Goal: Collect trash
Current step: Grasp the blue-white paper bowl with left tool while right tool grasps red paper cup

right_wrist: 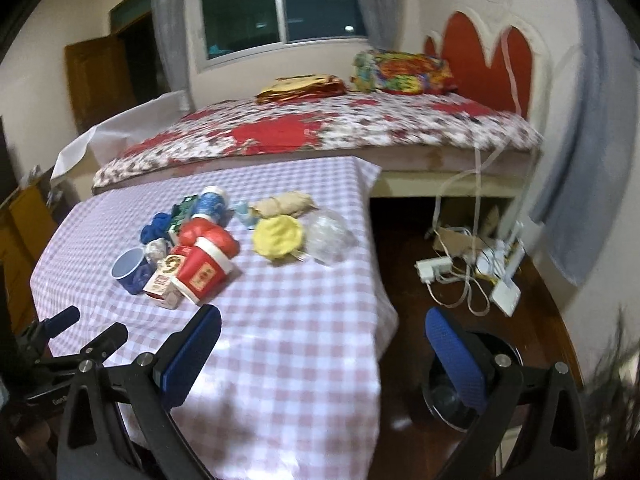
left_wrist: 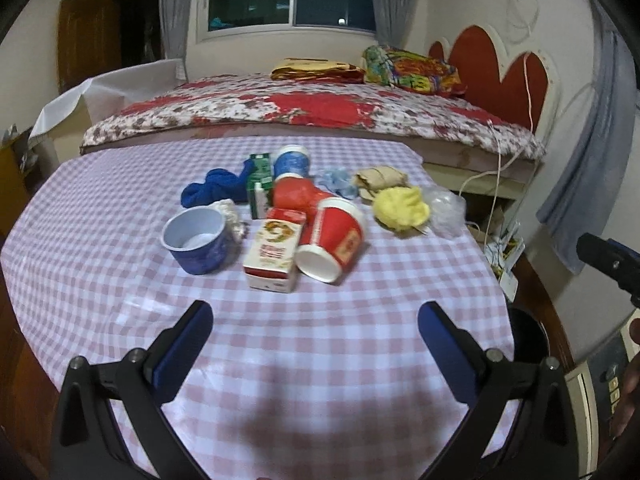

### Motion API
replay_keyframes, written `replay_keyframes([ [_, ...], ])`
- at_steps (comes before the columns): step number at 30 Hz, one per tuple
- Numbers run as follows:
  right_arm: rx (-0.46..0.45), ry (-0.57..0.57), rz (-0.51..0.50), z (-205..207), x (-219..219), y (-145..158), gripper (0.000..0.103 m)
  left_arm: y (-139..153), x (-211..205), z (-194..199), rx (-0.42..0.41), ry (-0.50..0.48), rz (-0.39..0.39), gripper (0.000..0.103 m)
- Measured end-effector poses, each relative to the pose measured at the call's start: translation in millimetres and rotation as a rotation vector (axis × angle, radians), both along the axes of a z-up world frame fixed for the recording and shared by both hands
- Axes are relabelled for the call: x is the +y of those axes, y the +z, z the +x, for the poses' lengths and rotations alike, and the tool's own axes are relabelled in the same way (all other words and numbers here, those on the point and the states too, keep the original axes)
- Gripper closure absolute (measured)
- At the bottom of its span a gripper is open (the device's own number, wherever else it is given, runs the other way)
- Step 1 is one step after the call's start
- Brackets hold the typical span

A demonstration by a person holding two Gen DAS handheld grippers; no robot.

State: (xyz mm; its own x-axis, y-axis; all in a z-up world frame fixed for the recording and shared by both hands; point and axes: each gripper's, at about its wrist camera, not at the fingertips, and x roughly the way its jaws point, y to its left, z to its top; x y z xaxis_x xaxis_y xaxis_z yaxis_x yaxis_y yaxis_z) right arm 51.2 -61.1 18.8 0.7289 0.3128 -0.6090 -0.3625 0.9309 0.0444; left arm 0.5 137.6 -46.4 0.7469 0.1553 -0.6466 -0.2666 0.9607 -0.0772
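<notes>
From the left wrist, I hold the left gripper (left_wrist: 316,320) low over the checked counter (left_wrist: 120,288), jaws spread wide and empty. The trash lies heaped mid-counter, well ahead of me: a red paper cup (left_wrist: 334,242) tipped on its side, touching a small red-and-white carton (left_wrist: 275,254); a blue paper cup (left_wrist: 198,240) upright to the left; a yellow crumpled wad (left_wrist: 401,208) and clear plastic wrap (left_wrist: 444,206) to the right. I judge all of it light. The cups should crush if squeezed hard, so I would pinch one by the rim wall; the carton looks stiffer and should take a grip across its flat sides.

From the right wrist, the right gripper (right_wrist: 322,332) hangs over the counter's right edge, jaws likewise apart, holding nothing. A dark round bin (right_wrist: 472,384) sits on the floor below. The wad and wrap lie nearest this side; both look soft, the wrap probably slippery.
</notes>
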Motion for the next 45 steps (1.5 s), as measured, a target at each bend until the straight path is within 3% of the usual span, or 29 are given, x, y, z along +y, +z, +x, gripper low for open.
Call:
replay_keyframes([
  [9,-0.039,0.071,-0.029,30.1,83.0,-13.7,0.000,-15.4,66.1,6.7,0.003,0.095,-0.079,0.000],
  [17,0.079,0.107,-0.026,59.2,148.5,-46.2,0.005,-32.8,100.2,9.3,0.012,0.163,-0.077,0.000],
  [26,0.178,0.107,-0.072,89.1,203.0,-88.3,0.006,-58.0,126.7,25.2,0.061,0.183,-0.145,0.001],
  [33,0.245,0.120,-0.115,116.9,223.4,-109.2,0.006,-63.7,137.3,43.9,0.084,0.187,-0.153,0.001],
  [35,0.268,0.142,-0.138,122.5,223.1,-114.8,0.012,-63.6,139.7,51.4,0.087,0.185,-0.148,0.001],
  [37,0.283,0.149,-0.159,127.6,217.6,-116.3,0.025,-64.3,142.1,60.5,0.099,0.180,-0.136,0.001],
  [40,0.274,0.126,-0.200,134.5,206.5,-117.5,0.025,-66.3,145.5,71.5,0.111,0.181,-0.117,0.001],
  [45,0.308,0.141,-0.169,146.1,204.8,-124.1,0.025,-75.2,151.0,92.7,0.143,0.189,-0.113,0.001],
])
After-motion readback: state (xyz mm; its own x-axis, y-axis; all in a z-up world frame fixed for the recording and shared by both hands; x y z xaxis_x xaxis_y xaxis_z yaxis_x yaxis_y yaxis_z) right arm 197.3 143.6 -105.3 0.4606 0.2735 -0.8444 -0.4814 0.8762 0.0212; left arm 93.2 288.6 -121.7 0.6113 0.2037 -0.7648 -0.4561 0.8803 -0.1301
